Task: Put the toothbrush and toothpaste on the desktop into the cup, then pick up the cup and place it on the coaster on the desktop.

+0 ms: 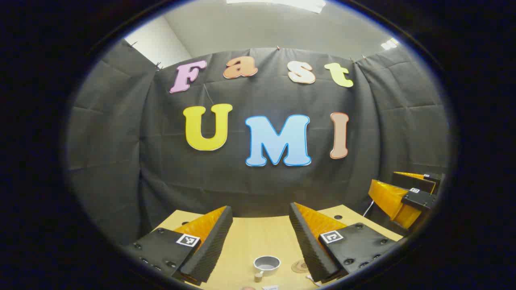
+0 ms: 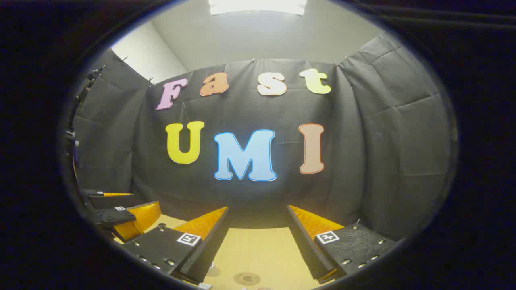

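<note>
Left hand-held gripper (image 1: 261, 241): raised above table, fingers spread wide, grasping nothing; seen again at left edge of right gripper view (image 2: 121, 215), also apart.
Right hand-held gripper (image 2: 257, 243): raised above table, fingers spread wide, nothing between them; seen at right edge of left gripper view (image 1: 407, 193), parted as well.
Table (image 1: 258, 237): light wood, against the black cloth wall.
Cup (image 1: 267, 264): grey, upright, open top, on table between left fingers in left gripper view; inside looks empty.
Coaster (image 1: 299, 266): round, brownish, flat on table just right of cup, not touching; partly hidden by finger; also at bottom of right gripper view (image 2: 246, 278).
Toothbrush, toothpaste: small bits at bottom rim near cup, too cut off to tell.
</note>
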